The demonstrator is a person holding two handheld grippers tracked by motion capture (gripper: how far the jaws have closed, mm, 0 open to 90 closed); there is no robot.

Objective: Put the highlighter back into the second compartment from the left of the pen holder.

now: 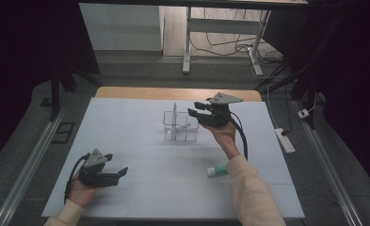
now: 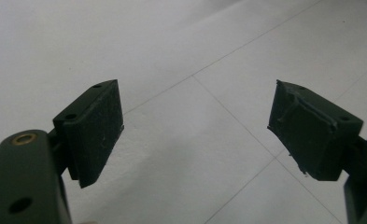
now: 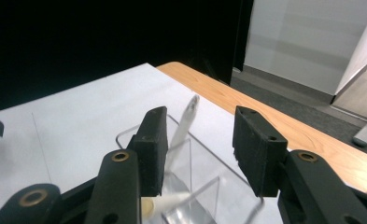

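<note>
Above, the right tool (image 1: 197,108) spreads over a clear box (image 1: 180,126); left tool (image 1: 118,172) spread.

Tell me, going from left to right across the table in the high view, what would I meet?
Left tongs held low near the front edge → clear plastic organizer with a white stick standing in it → right tongs just beside the organizer → white tube with a green cap lying near the person's right sleeve.
</note>
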